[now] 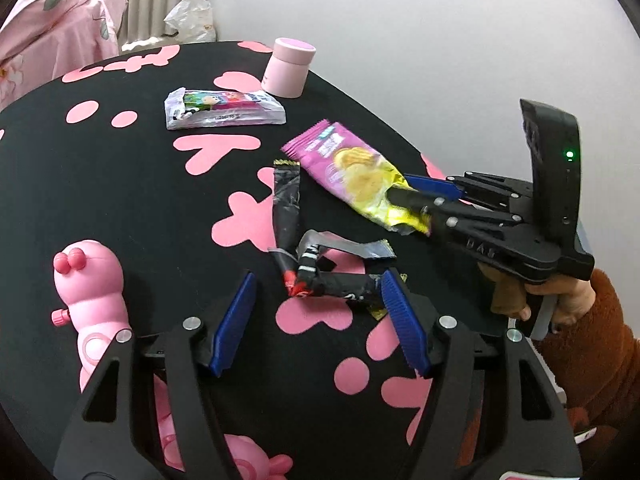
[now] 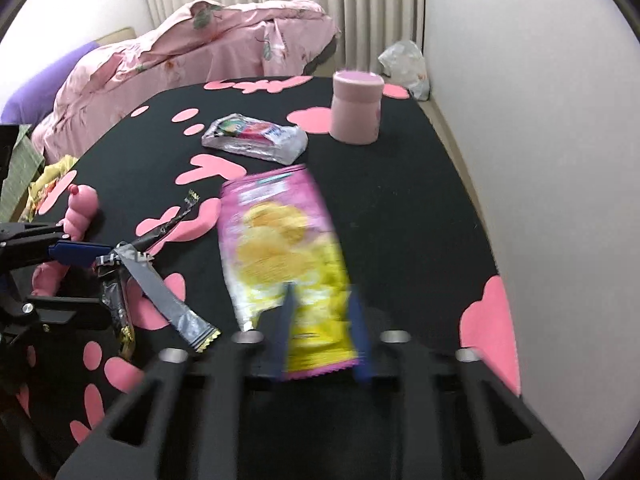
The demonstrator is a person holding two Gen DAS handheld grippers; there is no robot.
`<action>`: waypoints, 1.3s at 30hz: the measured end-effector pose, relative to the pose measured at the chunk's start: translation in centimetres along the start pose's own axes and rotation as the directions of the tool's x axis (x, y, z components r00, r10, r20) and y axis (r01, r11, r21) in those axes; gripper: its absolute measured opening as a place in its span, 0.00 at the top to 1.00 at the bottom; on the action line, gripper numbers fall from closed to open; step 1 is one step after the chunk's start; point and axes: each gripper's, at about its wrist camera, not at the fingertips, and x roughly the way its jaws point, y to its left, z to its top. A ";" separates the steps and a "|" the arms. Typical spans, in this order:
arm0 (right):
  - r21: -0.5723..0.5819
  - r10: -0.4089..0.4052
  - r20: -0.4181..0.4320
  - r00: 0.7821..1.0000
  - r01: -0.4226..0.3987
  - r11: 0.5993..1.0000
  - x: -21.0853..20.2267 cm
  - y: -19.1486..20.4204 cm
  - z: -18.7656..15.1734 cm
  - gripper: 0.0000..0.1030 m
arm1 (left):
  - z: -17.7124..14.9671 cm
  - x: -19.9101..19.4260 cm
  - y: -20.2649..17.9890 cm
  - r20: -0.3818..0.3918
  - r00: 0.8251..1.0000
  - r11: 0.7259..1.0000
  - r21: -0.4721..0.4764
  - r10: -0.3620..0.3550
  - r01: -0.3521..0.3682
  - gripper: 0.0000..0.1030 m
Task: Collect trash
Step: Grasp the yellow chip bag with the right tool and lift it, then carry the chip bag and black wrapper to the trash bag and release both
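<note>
A pink and yellow chip bag [image 1: 352, 176] lies on the black table with pink shapes [image 1: 120, 208]. My right gripper [image 2: 322, 320] is closing around the bag's near end [image 2: 280, 240]; the fingers are blurred and still apart. My left gripper [image 1: 316, 320] is open just above a crumpled black and silver wrapper [image 1: 316, 264], which also shows in the right wrist view [image 2: 152, 276]. A silver snack wrapper [image 1: 224, 109] lies farther back [image 2: 256, 138].
A pink jar [image 1: 289, 67] stands at the table's far side [image 2: 356, 108]. A pink caterpillar toy [image 1: 94, 292] lies at the left [image 2: 80, 208]. A white plastic bag [image 2: 404, 64] sits on the floor by the wall. A bed with pink bedding [image 2: 192, 48] is behind.
</note>
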 end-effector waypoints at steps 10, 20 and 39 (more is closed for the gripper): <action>0.068 -0.014 0.083 0.996 0.008 0.998 -4.2 -1.7 -0.6 0.91 | 0.7 -0.8 0.2 0.041 0.999 0.998 -0.067 0.017 -0.014 0.40; 0.065 -0.015 0.150 0.989 0.005 0.998 -6.4 -0.7 1.0 0.91 | 0.4 -1.2 -0.6 0.051 0.985 0.986 -0.025 0.164 -0.163 0.78; -0.234 0.136 0.300 0.944 -0.066 0.970 -11.8 16.3 9.4 0.91 | -3.6 -22.2 9.0 0.369 0.819 0.892 -0.281 0.440 -0.353 0.78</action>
